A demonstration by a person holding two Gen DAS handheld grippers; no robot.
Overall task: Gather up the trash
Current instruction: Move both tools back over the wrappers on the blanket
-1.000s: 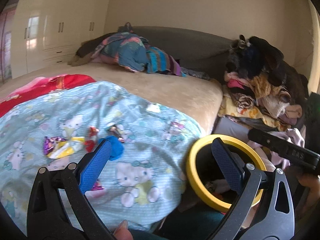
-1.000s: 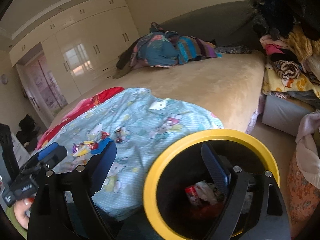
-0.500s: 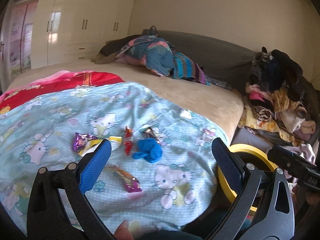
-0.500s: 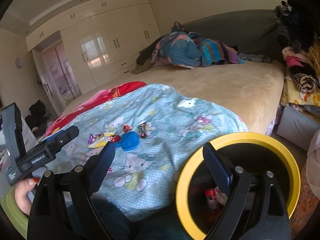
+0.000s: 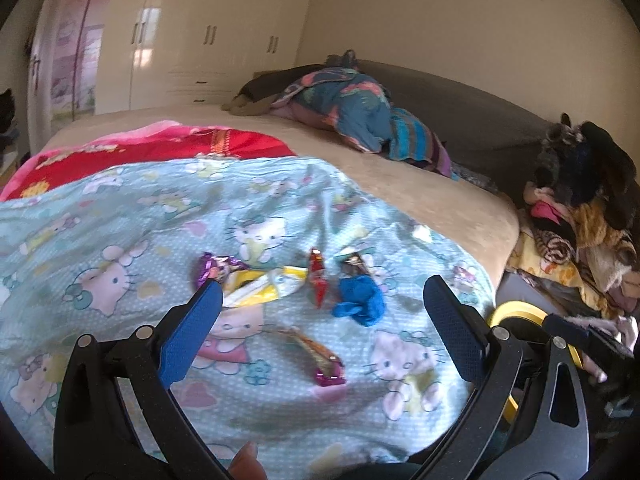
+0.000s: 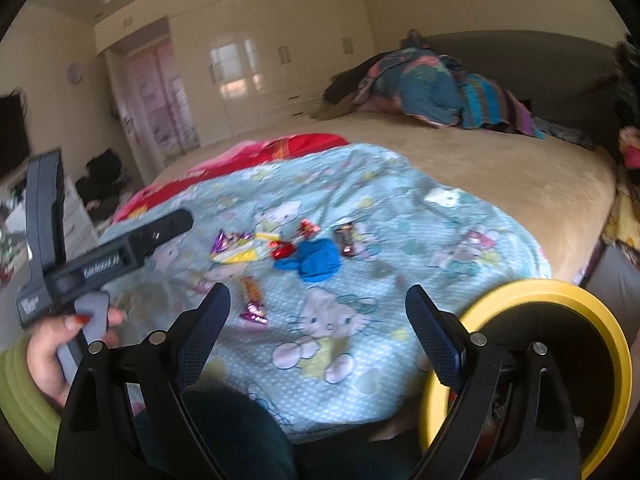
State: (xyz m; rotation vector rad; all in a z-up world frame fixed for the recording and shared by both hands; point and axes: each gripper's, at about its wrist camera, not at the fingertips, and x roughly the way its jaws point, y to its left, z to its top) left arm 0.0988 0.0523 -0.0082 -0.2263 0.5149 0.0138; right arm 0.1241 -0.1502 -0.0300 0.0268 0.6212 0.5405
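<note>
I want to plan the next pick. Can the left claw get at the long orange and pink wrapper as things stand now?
Probably yes. The left claw is open and empty, and the long wrapper lies alone on the blanket, with nothing over it.

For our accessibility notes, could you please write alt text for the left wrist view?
Open left gripper hovers over candy wrappers and a blue crumpled scrap on a cartoon-cat blanket; a yellow-rimmed bin stands right.
</note>
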